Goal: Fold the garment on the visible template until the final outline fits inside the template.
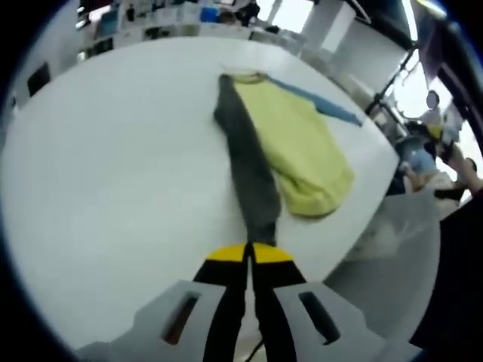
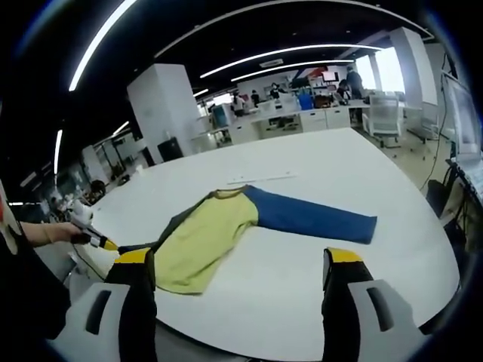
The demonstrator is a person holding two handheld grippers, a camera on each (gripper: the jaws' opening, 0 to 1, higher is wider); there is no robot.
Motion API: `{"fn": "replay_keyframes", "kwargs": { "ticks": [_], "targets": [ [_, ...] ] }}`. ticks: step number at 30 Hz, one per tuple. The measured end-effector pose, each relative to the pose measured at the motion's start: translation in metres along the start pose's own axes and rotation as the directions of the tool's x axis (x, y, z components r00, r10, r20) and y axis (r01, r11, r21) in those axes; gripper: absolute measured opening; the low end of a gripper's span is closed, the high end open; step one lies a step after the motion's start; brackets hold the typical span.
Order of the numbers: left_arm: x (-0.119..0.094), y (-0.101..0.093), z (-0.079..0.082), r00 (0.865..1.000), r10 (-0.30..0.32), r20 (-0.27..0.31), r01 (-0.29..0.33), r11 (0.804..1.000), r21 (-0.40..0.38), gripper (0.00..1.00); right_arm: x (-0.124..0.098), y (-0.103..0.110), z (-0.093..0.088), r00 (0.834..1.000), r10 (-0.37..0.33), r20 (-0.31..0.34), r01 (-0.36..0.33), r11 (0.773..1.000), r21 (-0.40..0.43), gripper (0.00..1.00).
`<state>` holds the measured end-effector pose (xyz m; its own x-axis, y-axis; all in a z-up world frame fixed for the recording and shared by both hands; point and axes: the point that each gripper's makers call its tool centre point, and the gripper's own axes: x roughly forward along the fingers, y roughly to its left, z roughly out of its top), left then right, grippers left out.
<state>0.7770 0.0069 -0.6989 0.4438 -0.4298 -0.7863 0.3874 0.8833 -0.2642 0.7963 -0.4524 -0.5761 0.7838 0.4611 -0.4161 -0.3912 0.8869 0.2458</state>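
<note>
Left gripper view first: my left gripper [image 1: 249,253] has its yellow-tipped jaws clenched on the end of the dark grey sleeve [image 1: 249,170], which stretches away from the tips across the white table [image 1: 98,181]. The sleeve runs back to the garment [image 1: 298,147], whose yellow body lies flat on the table just right of the sleeve. A blue sleeve [image 1: 321,102] sticks out from its far side, toward the table edge.

Right gripper view: my right gripper [image 2: 240,264] is released, jaws spread wide apart with nothing between them, hovering above the near edge of the table. The garment sits beyond it in the middle of the table, yellow body toward the left, blue sleeve laid out straight to the right. At the far left I can see the left gripper pinching the grey sleeve, with a hand [image 2: 56,232] behind it. Desks and chairs fill the room behind the table.
</note>
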Motion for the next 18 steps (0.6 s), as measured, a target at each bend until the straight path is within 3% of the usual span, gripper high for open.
{"fn": "replay_keyframes", "kwargs": {
  "ticks": [18],
  "targets": [
    [-0.041,0.065,0.043,0.991,0.119,0.054,-0.12,0.993,0.016,0.0,-0.001,-0.003,0.0,1.0,-0.014,-0.001,0.014,1.0,0.008,0.91]
  ]
}}
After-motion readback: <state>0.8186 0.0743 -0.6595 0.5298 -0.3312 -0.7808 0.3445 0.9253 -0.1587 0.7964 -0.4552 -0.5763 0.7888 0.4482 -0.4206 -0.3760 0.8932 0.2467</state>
